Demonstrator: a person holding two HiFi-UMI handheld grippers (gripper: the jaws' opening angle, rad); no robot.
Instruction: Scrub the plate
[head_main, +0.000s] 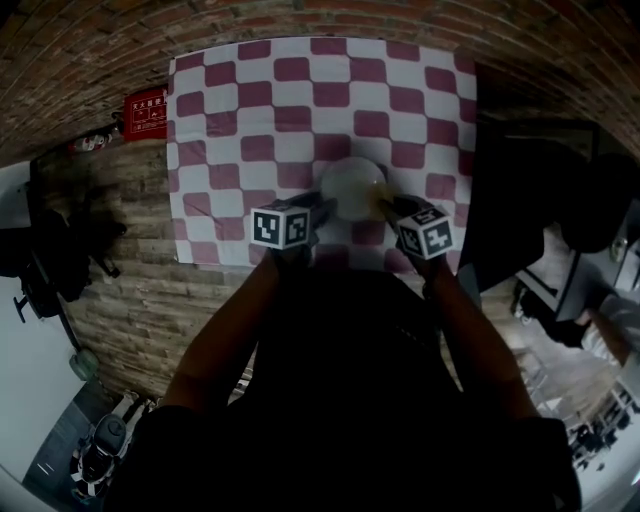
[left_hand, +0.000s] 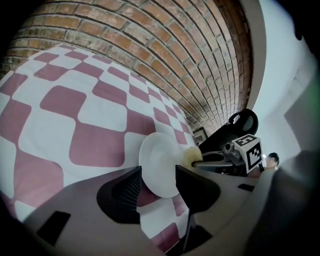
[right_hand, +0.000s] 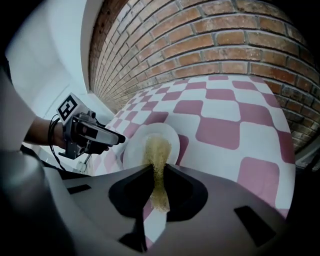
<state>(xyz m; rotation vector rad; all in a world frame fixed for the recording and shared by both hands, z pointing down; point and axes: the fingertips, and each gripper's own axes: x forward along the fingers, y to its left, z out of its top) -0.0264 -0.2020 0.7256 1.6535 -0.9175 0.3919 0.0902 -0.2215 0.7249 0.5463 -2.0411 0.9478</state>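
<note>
My left tongs (left_hand: 159, 174) released by plate (left_hand: 157, 150), right tongs (right_hand: 159, 168) clenching sponge (right_hand: 159, 146) at plate; scrubbing looks barely started, most left.

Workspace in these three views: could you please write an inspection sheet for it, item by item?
Surface: table under a pink-and-white checked cloth, lying flat.
Job's things: white plate lying on the cloth; yellowish scrubber reaching over it.
Clutter: nothing seen on the cloth.
Grippers: left gripper open, plate showing between its jaws; right gripper shut on the scrubber.
Cables: thin black cable at the hand holding the left gripper.
Surroundings: brick wall behind the table; plank floor; red box at the left.
</note>
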